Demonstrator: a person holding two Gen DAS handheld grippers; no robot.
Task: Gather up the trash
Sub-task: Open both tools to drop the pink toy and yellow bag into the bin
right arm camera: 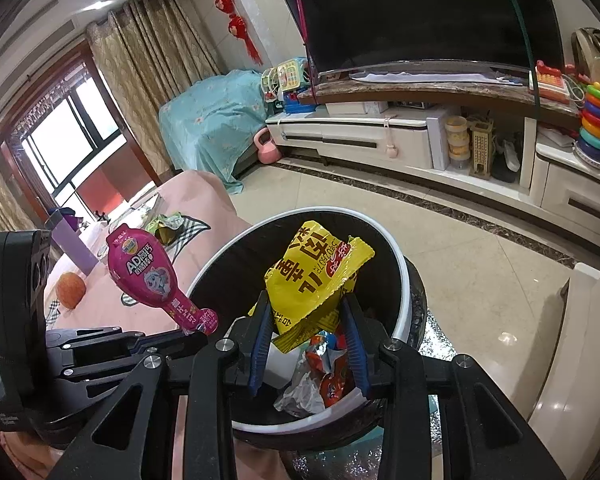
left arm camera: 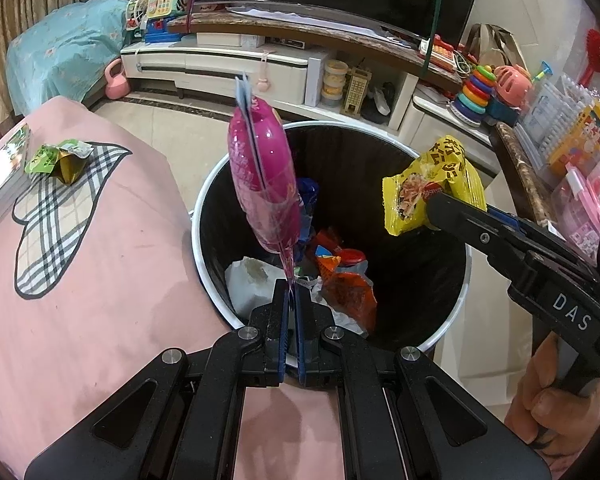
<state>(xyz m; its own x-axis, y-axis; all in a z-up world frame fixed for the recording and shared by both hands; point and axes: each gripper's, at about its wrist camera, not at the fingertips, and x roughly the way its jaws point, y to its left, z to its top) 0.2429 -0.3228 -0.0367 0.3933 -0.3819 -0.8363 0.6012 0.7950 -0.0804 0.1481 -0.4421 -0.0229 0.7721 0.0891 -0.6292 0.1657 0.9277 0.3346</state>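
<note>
A black-lined trash bin with a white rim stands beside the pink-covered table and holds several wrappers. My left gripper is shut on the thin neck of a pink drink pouch, which stands upright over the bin's left side. My right gripper is shut on a crumpled yellow snack packet above the bin. The left wrist view shows that packet over the bin's right rim. From the right wrist view the pouch is at the left.
A green and gold wrapper lies on the pink tablecloth, next to books at the left edge. An orange fruit and a purple bottle also sit on the table. A TV cabinet with toys runs along the back.
</note>
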